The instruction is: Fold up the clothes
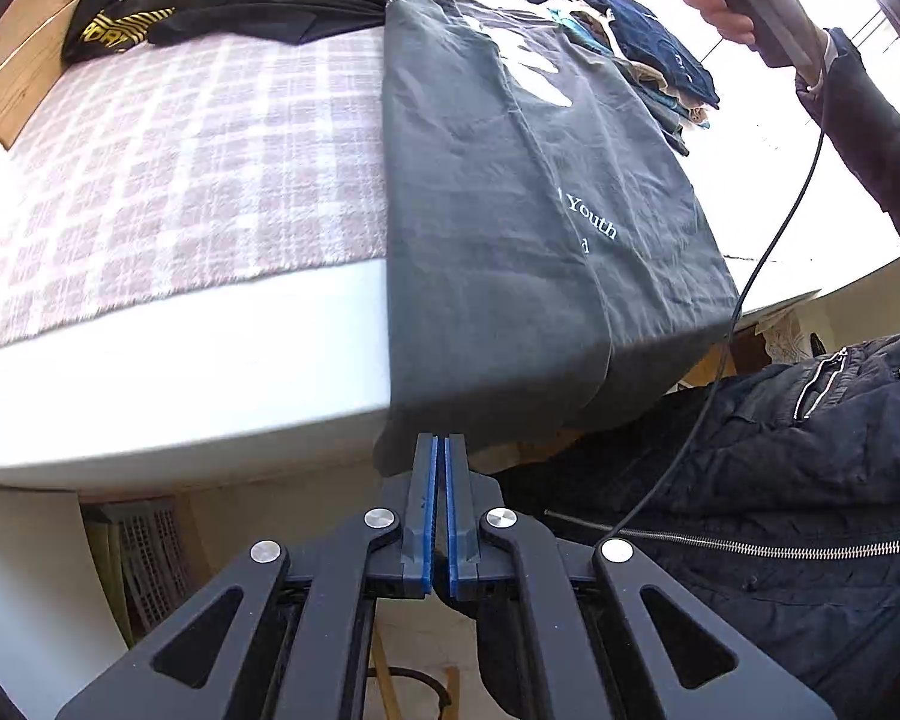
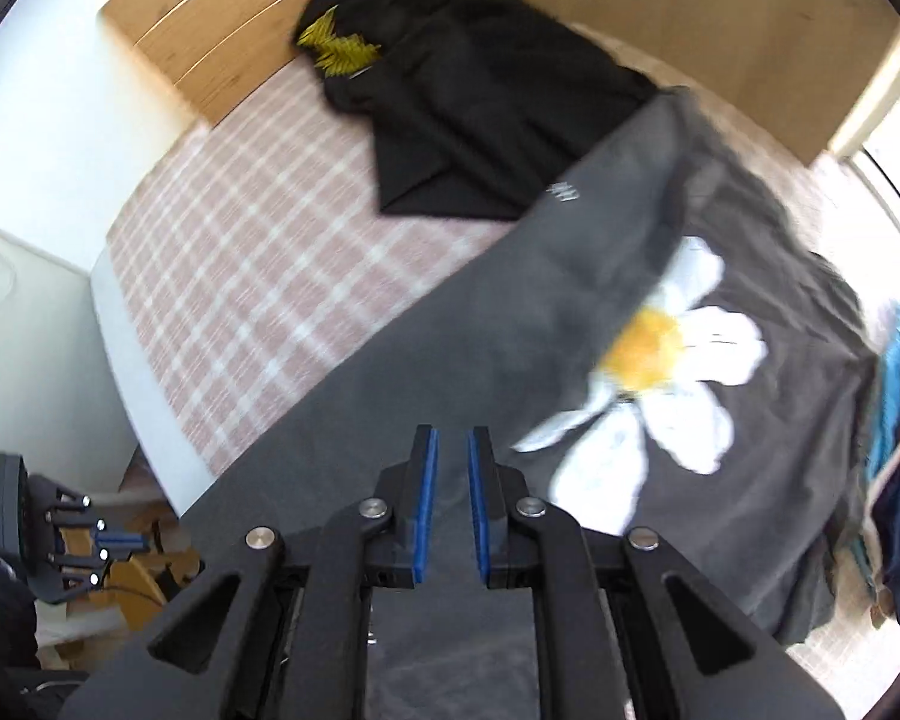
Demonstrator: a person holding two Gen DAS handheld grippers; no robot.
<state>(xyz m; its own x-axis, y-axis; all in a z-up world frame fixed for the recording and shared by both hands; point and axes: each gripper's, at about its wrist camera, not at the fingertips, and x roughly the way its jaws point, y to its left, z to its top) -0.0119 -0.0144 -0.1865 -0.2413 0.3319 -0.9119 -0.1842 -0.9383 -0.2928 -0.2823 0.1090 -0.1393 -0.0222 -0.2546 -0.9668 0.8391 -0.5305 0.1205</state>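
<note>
The dark grey matt cotton-like T-shirt [image 2: 720,480] has a smooth white and yellow printed flower. The pink and white checked bed blanket [image 1: 168,168] looks fuzzy and woven. The headboard of pale wood [image 2: 222,30] is smooth. The black matt plastic left claw [image 1: 440,450] has blue rubbery pads and shiny metal rivets.

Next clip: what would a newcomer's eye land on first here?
The dark grey T-shirt with its big white daisy print, spread over the checked pink blanket and hanging off the bed's near edge. Behind it, by the wooden headboard, lies a black garment with yellow lettering.
</note>
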